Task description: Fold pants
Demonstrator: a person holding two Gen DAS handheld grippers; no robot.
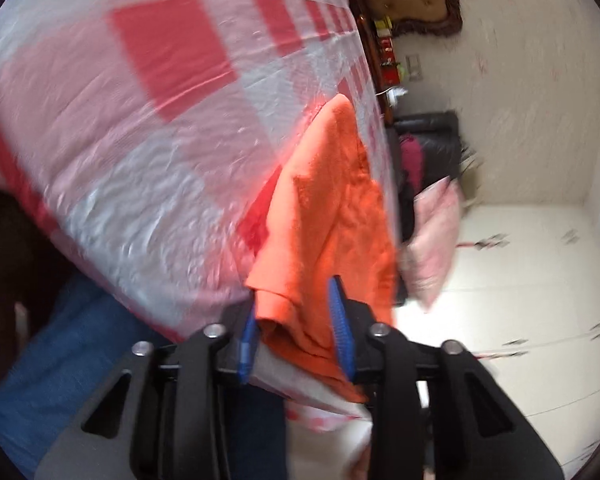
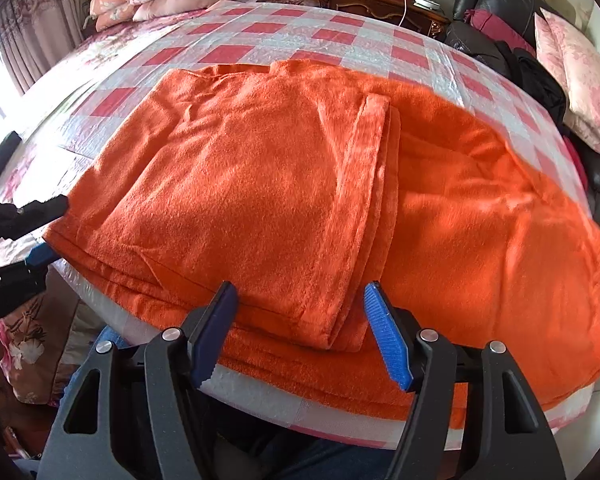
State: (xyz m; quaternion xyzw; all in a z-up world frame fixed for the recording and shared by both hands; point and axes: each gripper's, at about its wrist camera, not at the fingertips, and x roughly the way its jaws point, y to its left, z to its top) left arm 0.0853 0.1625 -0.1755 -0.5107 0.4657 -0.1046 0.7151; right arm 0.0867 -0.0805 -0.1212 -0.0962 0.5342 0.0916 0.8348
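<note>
The left gripper (image 1: 300,332) has its two blue pads close together with a corner of the orange pants (image 1: 324,208) bunched between them. The picture is blurry, so I cannot tell if the pads are really squeezing the cloth. From this gripper the pants stretch away along the edge of the bed.

The right gripper (image 2: 304,332) stands wide open and holds nothing. It points down at the near edge of the pants (image 2: 284,184), right where a folded hem ends. The cloth lies just past its pads, and I cannot tell if they touch it.

The pants lie flat on the checked bed cover (image 2: 300,32), already folded over at least once. Their long side runs left to right across the right gripper's view. The left gripper (image 2: 40,236) shows at the far left end there, so each gripper is by one part of the near edge.

Count: two grippers, one pair of pants, one checked cover.

I think the next fold must lift this near edge and carry it away over the rest.
</note>
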